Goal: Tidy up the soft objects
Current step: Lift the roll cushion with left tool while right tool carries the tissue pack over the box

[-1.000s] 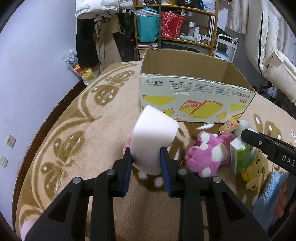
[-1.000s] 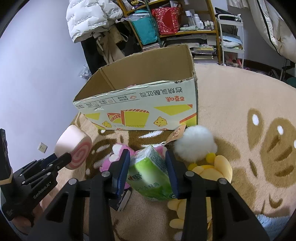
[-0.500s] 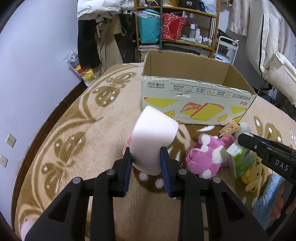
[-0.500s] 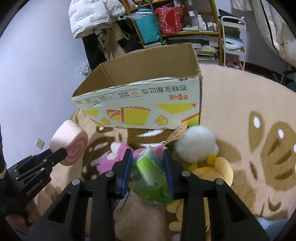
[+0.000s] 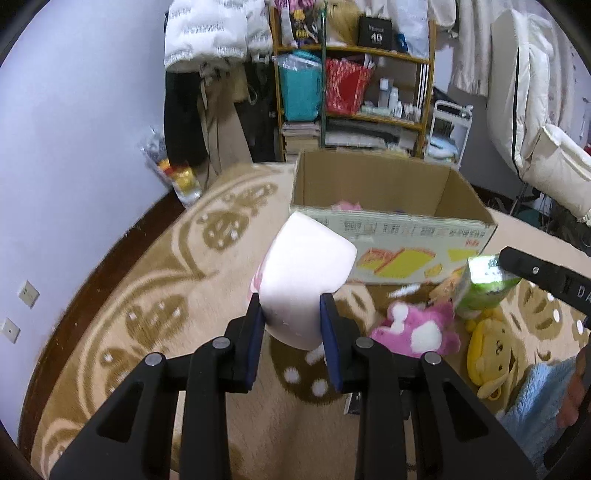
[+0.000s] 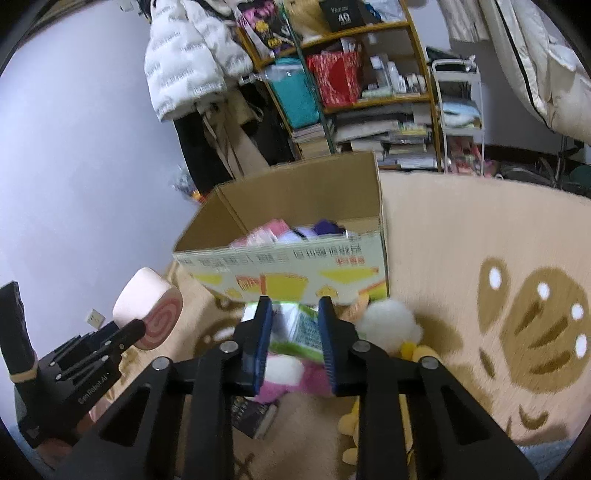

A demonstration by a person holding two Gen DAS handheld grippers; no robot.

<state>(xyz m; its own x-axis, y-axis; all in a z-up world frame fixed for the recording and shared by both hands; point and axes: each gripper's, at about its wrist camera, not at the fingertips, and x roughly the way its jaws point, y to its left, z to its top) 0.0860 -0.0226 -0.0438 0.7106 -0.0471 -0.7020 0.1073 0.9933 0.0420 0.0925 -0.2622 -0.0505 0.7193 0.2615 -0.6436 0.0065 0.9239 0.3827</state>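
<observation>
My left gripper (image 5: 291,310) is shut on a pink swirl-roll cushion (image 5: 304,273), held above the rug in front of the open cardboard box (image 5: 391,236). The cushion also shows in the right wrist view (image 6: 147,310). My right gripper (image 6: 295,314) is shut on a green tissue pack (image 6: 301,328), lifted above the toys; the pack shows in the left wrist view (image 5: 484,288) too. The box (image 6: 295,266) holds several soft pink and purple items (image 6: 291,232). A pink plush (image 5: 417,332), a yellow bear plush (image 5: 491,350) and a white pompom (image 6: 388,321) lie on the rug.
A beige patterned rug (image 5: 147,317) covers the floor. A blue fluffy cloth (image 5: 535,398) lies at the right. A small dark packet (image 6: 255,417) lies under my right gripper. Cluttered shelves (image 5: 354,92) and hanging coats (image 5: 207,33) stand behind the box.
Both grippers have risen with their loads. The tissue pack has come up off the rug away from the plush toys, and the box interior now shows.
</observation>
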